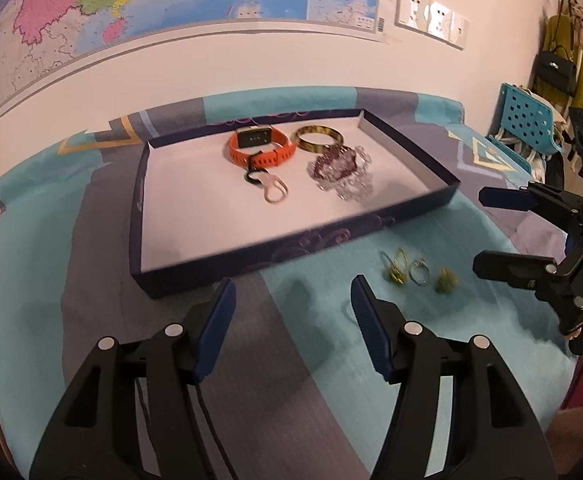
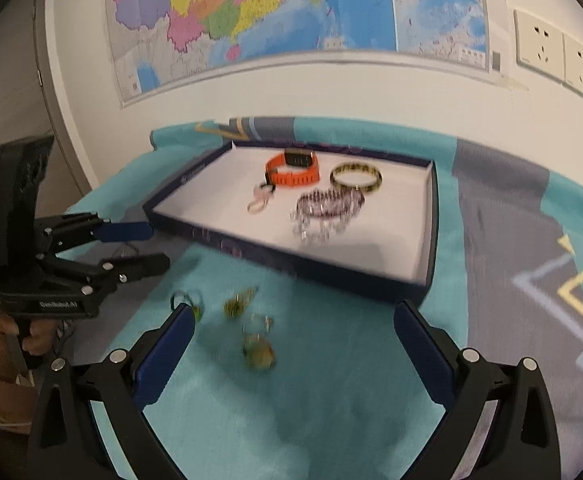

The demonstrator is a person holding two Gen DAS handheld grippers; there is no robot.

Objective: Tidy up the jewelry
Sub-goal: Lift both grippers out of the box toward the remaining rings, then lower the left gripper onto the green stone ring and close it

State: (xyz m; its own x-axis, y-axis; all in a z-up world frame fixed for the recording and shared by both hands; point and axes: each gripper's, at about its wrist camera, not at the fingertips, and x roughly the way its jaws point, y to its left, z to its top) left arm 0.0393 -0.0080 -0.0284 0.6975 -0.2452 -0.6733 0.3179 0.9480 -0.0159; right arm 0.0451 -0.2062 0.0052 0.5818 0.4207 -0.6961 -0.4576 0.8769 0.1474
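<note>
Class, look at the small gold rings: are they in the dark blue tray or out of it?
Out. The gold rings lie on the teal cloth in front of the tray, outside its near wall.

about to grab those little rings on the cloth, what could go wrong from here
1. The small gold and silver rings lie close together on the teal cloth; the open right hand-held gripper could knock neighbours aside.
2. They lie flat, so the pads may pinch cloth.
3. The left hand-held gripper is close by, so the two could collide.

In the tray (image 1: pixel 411 152), toward its far edge, lie a watch (image 1: pixel 259 146), bangle (image 1: pixel 317 139) and bracelets (image 1: pixel 341 172); three rings (image 1: pixel 419 274) lie on the cloth (image 1: pixel 323 360) before its near edge.
</note>
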